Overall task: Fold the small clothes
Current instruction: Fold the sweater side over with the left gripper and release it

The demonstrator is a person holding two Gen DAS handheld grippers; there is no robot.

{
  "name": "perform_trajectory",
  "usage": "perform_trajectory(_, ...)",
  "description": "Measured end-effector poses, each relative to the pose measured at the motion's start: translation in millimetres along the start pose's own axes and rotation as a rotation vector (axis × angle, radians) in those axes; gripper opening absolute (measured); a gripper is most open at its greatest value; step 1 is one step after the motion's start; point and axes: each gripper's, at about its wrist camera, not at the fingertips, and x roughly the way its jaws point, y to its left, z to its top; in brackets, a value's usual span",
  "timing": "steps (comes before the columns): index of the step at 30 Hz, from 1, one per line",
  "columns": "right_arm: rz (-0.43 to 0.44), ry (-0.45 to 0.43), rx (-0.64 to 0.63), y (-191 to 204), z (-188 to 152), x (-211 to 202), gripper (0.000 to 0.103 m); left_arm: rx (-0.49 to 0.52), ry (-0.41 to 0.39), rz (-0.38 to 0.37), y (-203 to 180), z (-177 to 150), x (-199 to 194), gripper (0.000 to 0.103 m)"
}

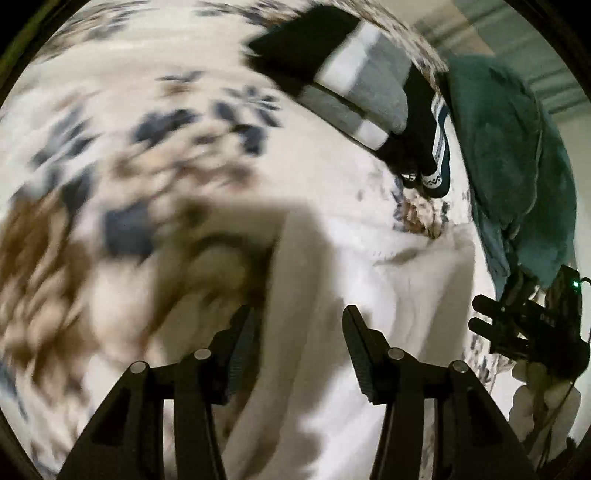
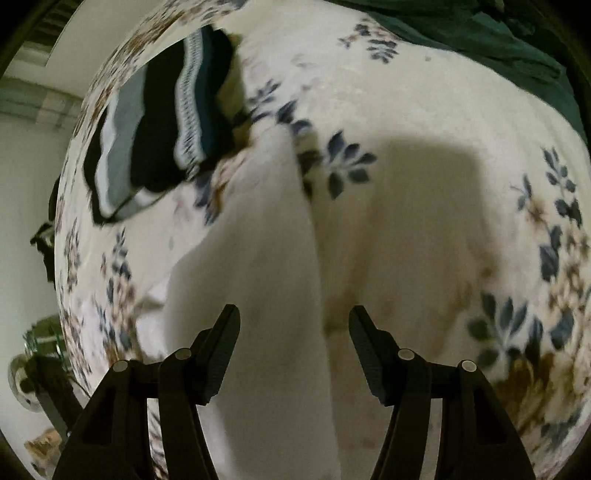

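Observation:
A white garment [image 1: 369, 295] lies flat on the floral bedspread [image 1: 110, 92], right under my left gripper [image 1: 295, 321], which is open and empty just above it. The same white garment [image 2: 258, 277] runs as a long strip under my right gripper [image 2: 293, 321], also open and empty, its fingertips just above the cloth. The right gripper also shows in the left wrist view [image 1: 524, 325] at the garment's right side, held in a hand.
A folded stack of black, grey and white striped clothes [image 1: 351, 81] with dark socks [image 1: 428, 162] lies at the far side of the bed; it also shows in the right wrist view [image 2: 155, 129]. A dark green blanket [image 1: 509, 155] is bunched beside it, also seen in the right wrist view [image 2: 480, 33].

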Motion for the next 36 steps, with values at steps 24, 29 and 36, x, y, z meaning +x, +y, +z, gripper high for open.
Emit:
perform_trajectory(24,-0.024,0.014,-0.049,5.7,41.3,34.0,0.000,-0.015,-0.054,0.108,21.9,56.9,5.9,0.001)
perform_trajectory(29,0.074,0.057,-0.002,-10.8,7.3,9.5,0.031,0.022,-0.084,0.024,22.0,33.4,-37.1,0.002)
perform_trajectory(36,0.170,0.127,0.077,-38.0,-124.2,-30.9,0.053,0.082,-0.080,0.008,30.3,-17.6,-87.5,0.005)
